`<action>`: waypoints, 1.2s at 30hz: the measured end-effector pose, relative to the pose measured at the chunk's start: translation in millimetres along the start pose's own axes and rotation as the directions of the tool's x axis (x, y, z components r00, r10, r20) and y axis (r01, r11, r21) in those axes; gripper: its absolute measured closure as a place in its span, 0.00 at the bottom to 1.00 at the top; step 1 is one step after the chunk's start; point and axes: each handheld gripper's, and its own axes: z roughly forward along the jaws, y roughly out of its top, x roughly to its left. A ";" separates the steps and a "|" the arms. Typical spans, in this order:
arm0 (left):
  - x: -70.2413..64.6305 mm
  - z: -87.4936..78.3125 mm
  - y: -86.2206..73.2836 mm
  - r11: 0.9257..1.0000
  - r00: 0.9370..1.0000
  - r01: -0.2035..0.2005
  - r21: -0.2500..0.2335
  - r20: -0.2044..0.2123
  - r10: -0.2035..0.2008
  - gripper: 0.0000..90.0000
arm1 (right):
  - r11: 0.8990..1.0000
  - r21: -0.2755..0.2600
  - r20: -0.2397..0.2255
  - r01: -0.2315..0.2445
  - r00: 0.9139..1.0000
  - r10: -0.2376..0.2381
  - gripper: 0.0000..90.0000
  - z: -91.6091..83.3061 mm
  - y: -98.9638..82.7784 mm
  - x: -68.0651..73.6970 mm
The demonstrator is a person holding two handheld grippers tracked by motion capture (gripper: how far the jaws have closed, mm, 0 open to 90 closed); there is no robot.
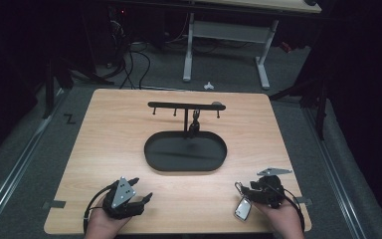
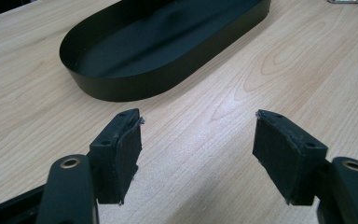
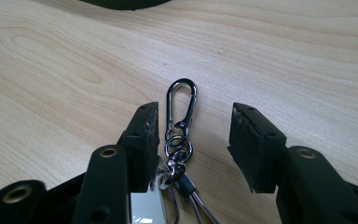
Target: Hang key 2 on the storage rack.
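A keychain [image 3: 181,135] with a silver carabiner clip, rings and a white tag lies flat on the wooden table [image 1: 109,144] at the front right. My right gripper [image 3: 193,122] is open, its jaws standing either side of the clip without closing on it; the high view shows the gripper [image 1: 246,191] just right of the keychain [image 1: 241,205]. My left gripper [image 1: 144,191] rests open and empty at the front left, pointing toward a black oval tray [image 2: 121,79]. A black T-shaped hook stand [image 1: 186,106] rises from the far edge of the tray [image 1: 154,159].
Small pegs hang under the stand's crossbar, and a dark item hangs near its post. Tape marks sit at the table's front corners. Beyond the table are grey floor, cables and a white desk frame [image 1: 262,59].
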 end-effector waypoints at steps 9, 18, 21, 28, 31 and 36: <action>-2.0 -0.3 1.1 1.000 1.000 -0.013 -0.003 0.009 0.013 0.36 | 0.988 0.145 0.005 0.051 0.999 -0.052 0.57 8.0 13.2 2.6; -1.0 -1.0 1.4 1.000 1.000 -0.011 -0.009 0.010 0.011 0.36 | 0.958 0.253 0.023 0.137 0.989 -0.148 0.70 21.5 26.8 12.7; -0.7 -1.1 1.3 1.000 1.000 -0.010 -0.011 0.009 0.010 0.36 | 0.946 0.260 0.023 0.193 0.978 -0.206 0.80 22.0 26.7 17.8; -2.4 -0.2 1.3 1.000 1.000 -0.020 -0.013 0.010 0.020 0.36 | 0.927 0.283 0.007 0.246 0.966 -0.259 0.85 22.2 26.8 28.8; -3.0 -0.2 1.4 1.000 1.000 -0.023 -0.011 0.010 0.023 0.36 | 0.919 0.290 0.015 0.267 0.959 -0.283 0.86 22.8 27.9 31.4; -2.4 -0.5 1.2 1.000 1.000 -0.022 -0.012 0.008 0.022 0.36 | 0.911 0.287 0.005 0.297 0.950 -0.311 0.94 25.6 33.6 35.7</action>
